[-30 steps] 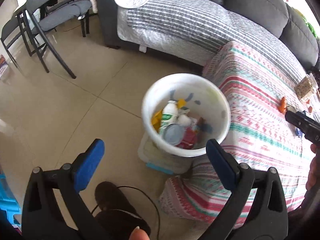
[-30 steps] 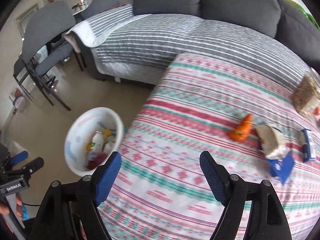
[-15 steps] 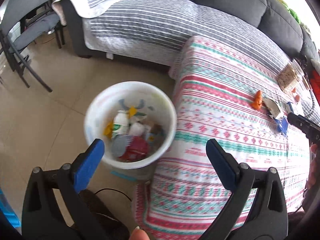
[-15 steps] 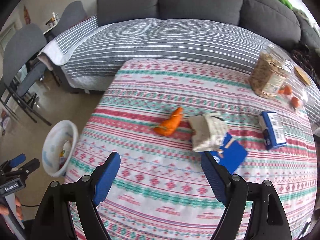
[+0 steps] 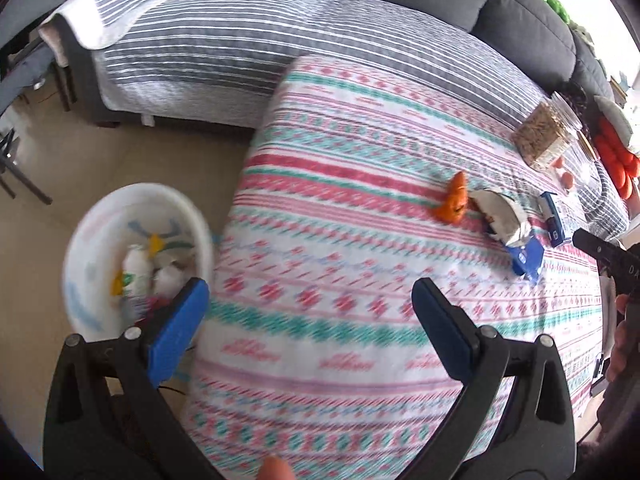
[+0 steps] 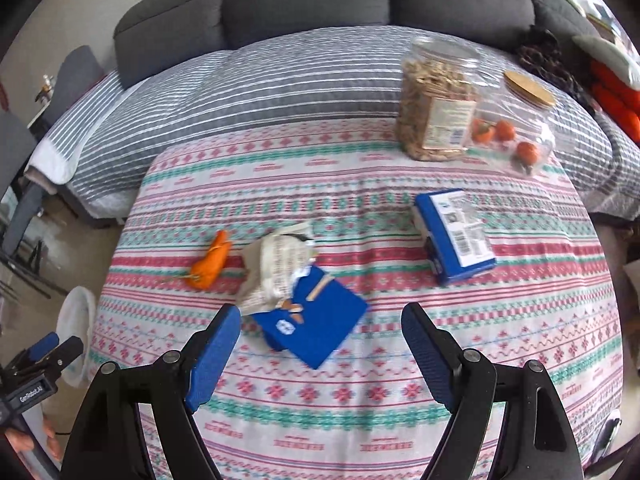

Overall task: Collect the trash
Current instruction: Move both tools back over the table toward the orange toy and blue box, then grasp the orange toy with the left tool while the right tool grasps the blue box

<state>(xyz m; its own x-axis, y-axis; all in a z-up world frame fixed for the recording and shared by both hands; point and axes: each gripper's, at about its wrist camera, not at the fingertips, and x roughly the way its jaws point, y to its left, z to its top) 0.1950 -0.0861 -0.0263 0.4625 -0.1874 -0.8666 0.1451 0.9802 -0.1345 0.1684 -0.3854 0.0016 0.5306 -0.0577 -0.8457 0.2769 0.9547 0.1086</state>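
Observation:
A white trash bin [image 5: 96, 240] with bottles and wrappers in it stands on the floor left of the patterned table [image 5: 360, 280]; its rim shows in the right wrist view [image 6: 74, 312]. On the table lie an orange wrapper [image 6: 210, 266], a crumpled paper bag [image 6: 274, 268], a flat blue packet [image 6: 316, 326] and a blue box [image 6: 456, 236]. My right gripper [image 6: 322, 344] is open and empty, just in front of the blue packet. My left gripper [image 5: 308, 320] is open and empty over the table's left edge.
A jar of cereal [image 6: 436, 108] and a clear container of small orange fruit [image 6: 516, 136] stand at the table's far side. A grey sofa with a striped cover [image 6: 280, 68] lies behind the table. Chairs [image 6: 24, 184] stand at the left.
Both grippers have swung right, away from the bin and over the table. The right gripper has come close to the blue packet and paper bag. Both stay open.

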